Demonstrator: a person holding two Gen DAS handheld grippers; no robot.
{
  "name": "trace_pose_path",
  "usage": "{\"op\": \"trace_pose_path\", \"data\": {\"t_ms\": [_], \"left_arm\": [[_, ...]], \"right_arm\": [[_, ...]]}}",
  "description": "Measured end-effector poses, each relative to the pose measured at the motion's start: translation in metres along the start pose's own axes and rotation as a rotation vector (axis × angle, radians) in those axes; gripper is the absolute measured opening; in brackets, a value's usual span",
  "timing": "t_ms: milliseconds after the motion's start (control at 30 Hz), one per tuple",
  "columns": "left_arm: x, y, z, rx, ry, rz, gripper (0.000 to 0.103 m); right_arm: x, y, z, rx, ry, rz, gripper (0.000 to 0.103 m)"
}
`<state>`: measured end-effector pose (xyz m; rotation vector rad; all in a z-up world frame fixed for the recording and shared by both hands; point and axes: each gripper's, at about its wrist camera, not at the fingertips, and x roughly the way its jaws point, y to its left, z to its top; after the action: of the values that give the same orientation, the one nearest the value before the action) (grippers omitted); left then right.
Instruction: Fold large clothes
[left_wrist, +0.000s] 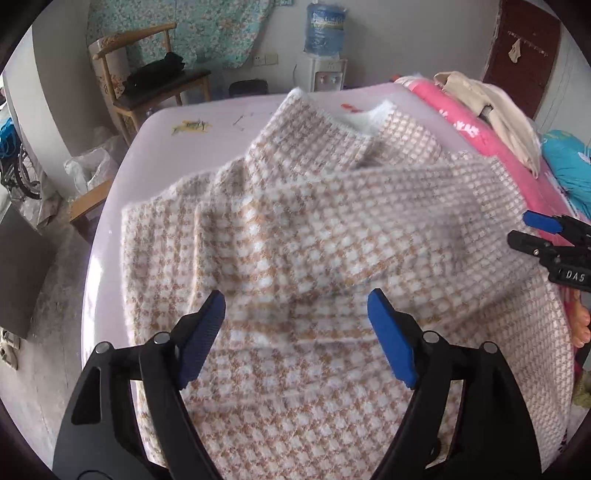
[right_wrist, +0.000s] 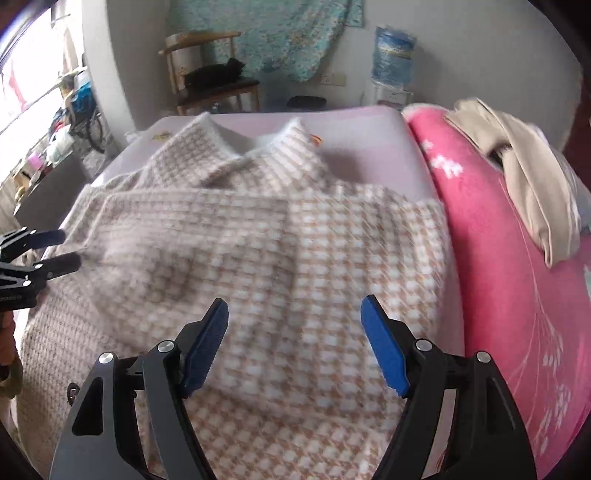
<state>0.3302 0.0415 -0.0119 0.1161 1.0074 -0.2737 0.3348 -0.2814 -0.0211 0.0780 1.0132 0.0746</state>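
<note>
A large fuzzy garment (left_wrist: 295, 229) in a tan and white check lies spread on the pale pink bed (left_wrist: 110, 229), collar at the far end, a sleeve folded across its front. In the right wrist view the same garment (right_wrist: 295, 251) fills the middle. My left gripper (left_wrist: 297, 301) hangs over the lower part of the garment, jaws wide apart, nothing between the blue pads. My right gripper (right_wrist: 293, 308) is also open above the cloth and holds nothing. Each gripper shows at the edge of the other's view: the right gripper (left_wrist: 517, 229), the left gripper (right_wrist: 70, 247).
A pink flowered blanket (right_wrist: 498, 258) with a beige garment (right_wrist: 517, 166) on it lies along the bed's right side. Beyond the bed stand a wooden chair (left_wrist: 147, 81) with dark clothes, a water dispenser (left_wrist: 325, 55) and a turquoise floral cloth (left_wrist: 177, 26) on the wall. Clutter sits on the floor at left.
</note>
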Motion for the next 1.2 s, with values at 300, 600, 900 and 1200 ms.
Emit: {"op": "trace_pose_path", "data": {"t_ms": [300,600,900,1200], "left_arm": [[-0.057,0.005,-0.015,-0.052,-0.064,0.011,0.079],[-0.136,-0.003,-0.112,-0.054,-0.075,0.053,0.085],[-0.14,0.005,-0.223,-0.173,0.015,0.159,0.085],[-0.164,0.017,-0.295,-0.235,0.01,0.146,0.085]], "right_arm": [[-0.076,0.014,-0.018,0.001,-0.068,0.051,0.078],[-0.133,0.047,-0.122,-0.052,-0.042,0.159,0.089],[-0.137,0.066,-0.209,-0.055,0.074,0.189,0.089],[-0.158,0.044,-0.266,0.007,0.115,0.134,0.089]]}}
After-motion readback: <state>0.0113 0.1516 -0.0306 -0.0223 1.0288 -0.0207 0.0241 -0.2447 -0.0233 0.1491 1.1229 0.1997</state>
